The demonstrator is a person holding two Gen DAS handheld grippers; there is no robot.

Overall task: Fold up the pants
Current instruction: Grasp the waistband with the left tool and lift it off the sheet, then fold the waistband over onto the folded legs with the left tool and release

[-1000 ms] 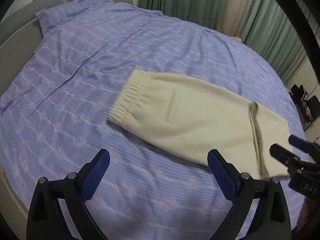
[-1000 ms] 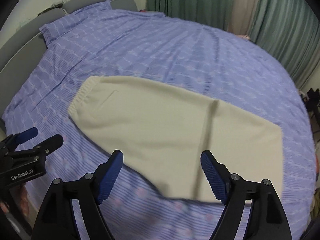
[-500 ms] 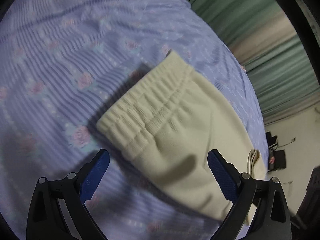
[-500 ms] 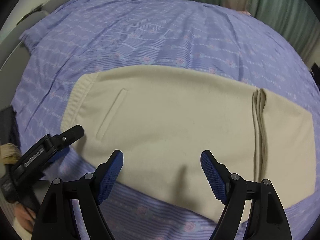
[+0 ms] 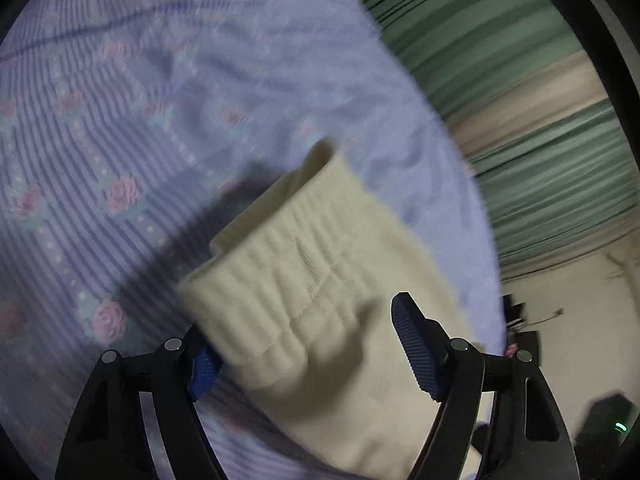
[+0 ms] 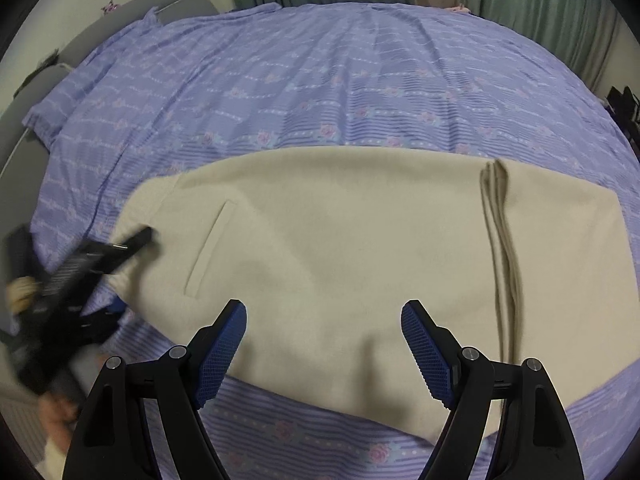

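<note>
Cream pants (image 6: 352, 248) lie flat on the bed, folded lengthwise, with the elastic waistband at the left and a folded leg edge (image 6: 500, 248) at the right. My left gripper (image 5: 308, 344) is open, its jaws on either side of the ribbed waistband (image 5: 288, 280), one blue pad partly under the cloth. It also shows blurred in the right wrist view (image 6: 80, 272) at the waist end. My right gripper (image 6: 324, 344) is open and empty, just above the pants' near edge.
The bed has a purple striped flowered sheet (image 6: 320, 80). A grey headboard (image 6: 168, 0) stands at the far left. Green curtains (image 5: 520, 80) hang behind the bed. Dark objects (image 5: 520, 320) sit on the floor to the right.
My left gripper has closed in on the waistband, which now lies between its jaws. My right gripper has lowered closer to the pants' near edge.
</note>
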